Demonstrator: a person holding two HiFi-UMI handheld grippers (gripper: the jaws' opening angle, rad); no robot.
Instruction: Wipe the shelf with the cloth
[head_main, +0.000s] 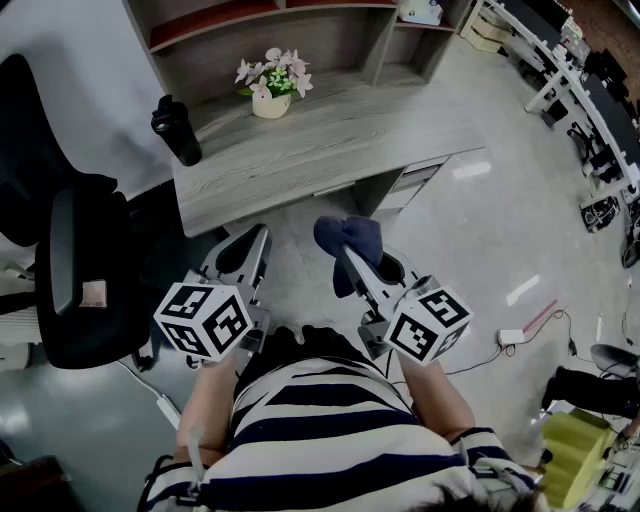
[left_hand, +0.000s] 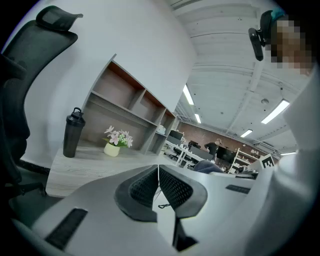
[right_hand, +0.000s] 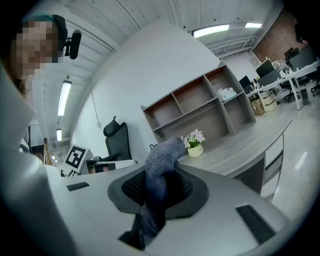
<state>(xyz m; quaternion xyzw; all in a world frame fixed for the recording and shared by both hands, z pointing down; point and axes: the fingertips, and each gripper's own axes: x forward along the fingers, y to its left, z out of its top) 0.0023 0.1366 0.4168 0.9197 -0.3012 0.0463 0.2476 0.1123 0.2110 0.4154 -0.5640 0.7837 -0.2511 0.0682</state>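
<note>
Right gripper (right_hand: 159, 174): jaws clamped on the cloth (right_hand: 162, 154), which bunches above the tips and trails below.
Left gripper (left_hand: 158, 176): jaws pressed together, nothing between them.
Cloth position: in the air, short of the desk (head_main: 330, 140), well apart from the shelf (head_main: 260, 18).
Obstacles: flower pot (head_main: 271, 103) and bottle (head_main: 177, 130) stand in front of the shelf.
Knock-over risk: reaching across could tip either one.
Snag risk: the trailing end may catch the flowers.
Grip risk: hard rubbing might pull the cloth free.

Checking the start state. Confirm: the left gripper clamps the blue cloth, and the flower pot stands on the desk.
Wrong gripper: the right gripper clamps the blue cloth, as the right gripper view shows. The flower pot does stand on the desk.
</note>
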